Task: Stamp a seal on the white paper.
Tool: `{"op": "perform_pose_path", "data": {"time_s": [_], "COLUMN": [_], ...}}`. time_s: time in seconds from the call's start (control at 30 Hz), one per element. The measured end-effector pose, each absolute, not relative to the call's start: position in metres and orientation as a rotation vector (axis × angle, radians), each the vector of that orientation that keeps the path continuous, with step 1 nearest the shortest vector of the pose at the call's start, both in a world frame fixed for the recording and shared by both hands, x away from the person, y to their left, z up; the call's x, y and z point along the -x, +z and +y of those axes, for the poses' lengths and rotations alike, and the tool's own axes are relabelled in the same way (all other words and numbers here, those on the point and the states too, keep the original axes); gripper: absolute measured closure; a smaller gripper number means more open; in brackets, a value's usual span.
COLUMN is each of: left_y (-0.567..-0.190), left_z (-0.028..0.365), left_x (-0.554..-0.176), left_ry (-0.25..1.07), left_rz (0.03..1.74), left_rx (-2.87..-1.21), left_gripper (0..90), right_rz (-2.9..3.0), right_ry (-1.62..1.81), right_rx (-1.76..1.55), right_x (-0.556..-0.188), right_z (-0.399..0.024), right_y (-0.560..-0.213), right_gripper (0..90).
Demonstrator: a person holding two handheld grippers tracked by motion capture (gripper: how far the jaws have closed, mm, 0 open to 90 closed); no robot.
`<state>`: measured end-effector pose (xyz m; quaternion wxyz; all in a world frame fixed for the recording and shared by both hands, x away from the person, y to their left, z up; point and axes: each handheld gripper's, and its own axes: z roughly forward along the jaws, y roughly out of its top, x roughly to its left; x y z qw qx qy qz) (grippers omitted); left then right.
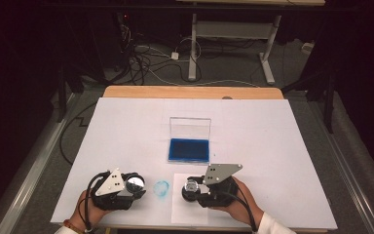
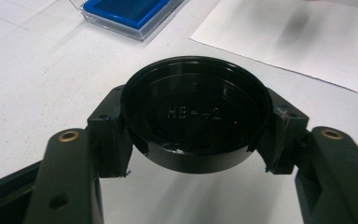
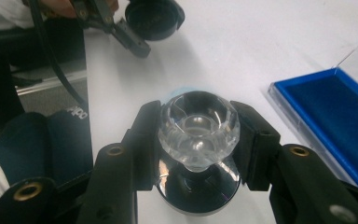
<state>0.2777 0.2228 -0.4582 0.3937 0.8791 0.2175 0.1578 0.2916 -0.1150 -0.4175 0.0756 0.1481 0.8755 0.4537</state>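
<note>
My left gripper (image 1: 133, 185) is shut on a round black cap (image 2: 193, 112) with raised lettering inside, held just above the white table cover near its front edge. To its right, my right gripper (image 1: 192, 188) is shut on a stamp with a clear faceted knob (image 3: 198, 126) and a round black base (image 3: 198, 193). The stamp stands over a white sheet of paper (image 1: 185, 212). A blue ink pad (image 1: 189, 149) lies in an open clear case at mid-table, beyond both grippers. In the right gripper view, the left gripper's cap (image 3: 154, 18) shows at the top.
A faint round blue ink mark (image 1: 161, 189) sits on the table cover (image 1: 272, 146) between the two grippers. The case's clear lid (image 1: 190, 127) stands up behind the pad. Cables and a desk frame (image 1: 233, 34) lie on the floor past the far edge.
</note>
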Motion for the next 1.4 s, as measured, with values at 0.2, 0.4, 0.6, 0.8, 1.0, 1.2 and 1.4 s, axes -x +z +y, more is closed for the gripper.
{"op": "perform_pose_path", "data": {"time_s": [0.2,0.4,0.6,0.8,1.0,1.2,1.4], "left_y": [-0.458,-0.458,-0.459,-0.459,-0.459,-0.459,-0.459], "left_z": [0.221,0.222,0.222,0.222,0.222,0.222,0.222], "left_x": [-0.277,-0.278,-0.277,-0.278,-0.278,-0.278,-0.278], "left_ry": [0.404,0.401,0.397,0.395,0.394,0.392,0.389], "left_rz": [0.547,0.55,0.547,0.545,0.545,0.543,0.54], "left_rx": [-2.237,-2.238,-2.239,-2.242,-2.243,-2.245,-2.247], "left_gripper": [36.0,36.0,36.0,36.0,36.0,36.0,36.0], "right_rz": [2.628,2.654,2.652,2.664,2.699,2.705,2.709], "right_ry": [1.346,1.33,1.331,1.326,1.276,1.261,1.244], "right_rx": [-0.446,-0.447,-0.449,-0.447,-0.438,-0.46,-0.474], "right_x": [-0.292,-0.292,-0.293,-0.294,-0.292,-0.296,-0.3], "right_z": [-0.115,-0.111,-0.113,-0.112,-0.107,-0.107,-0.108], "right_y": [-0.419,-0.425,-0.425,-0.428,-0.437,-0.443,-0.449], "right_gripper": [56.8,56.8,56.8,56.7,56.8,56.8,56.8]}}
